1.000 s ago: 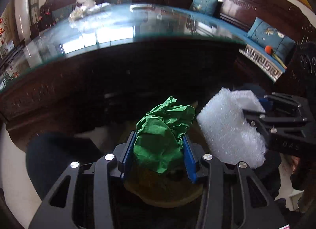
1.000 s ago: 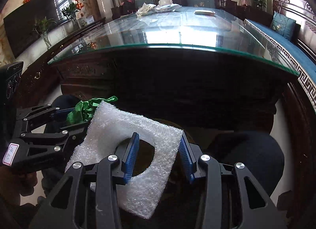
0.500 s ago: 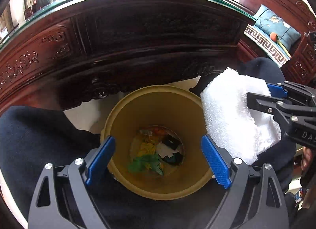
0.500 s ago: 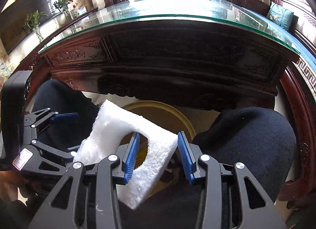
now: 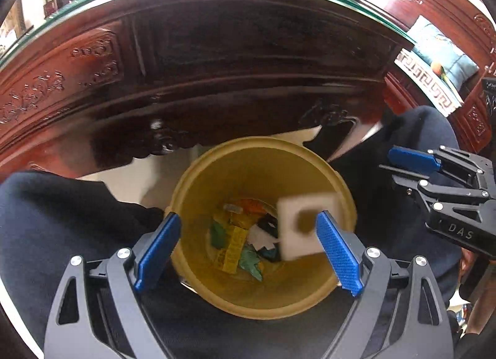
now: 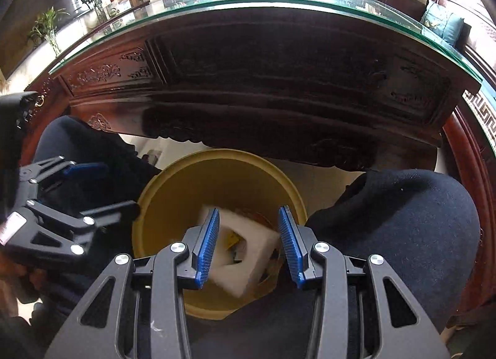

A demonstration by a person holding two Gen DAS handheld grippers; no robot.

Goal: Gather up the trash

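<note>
White foam sheet (image 5: 305, 228) is being seen blurred inside the yellow bin (image 5: 341, 185), left hand-held gripper (image 5: 248, 253) being held wide open. Right view: right hand-held gripper (image 6: 249, 244) being held open too, nothing gripped, so more trash probably needs fetching next.

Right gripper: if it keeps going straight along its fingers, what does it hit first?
Probably the white foam piece, loose between the open fingers of the right gripper and already inside the yellow bin. Beyond it lies the trash at the bin bottom. Depth is unclear; the foam is blurred.
</note>
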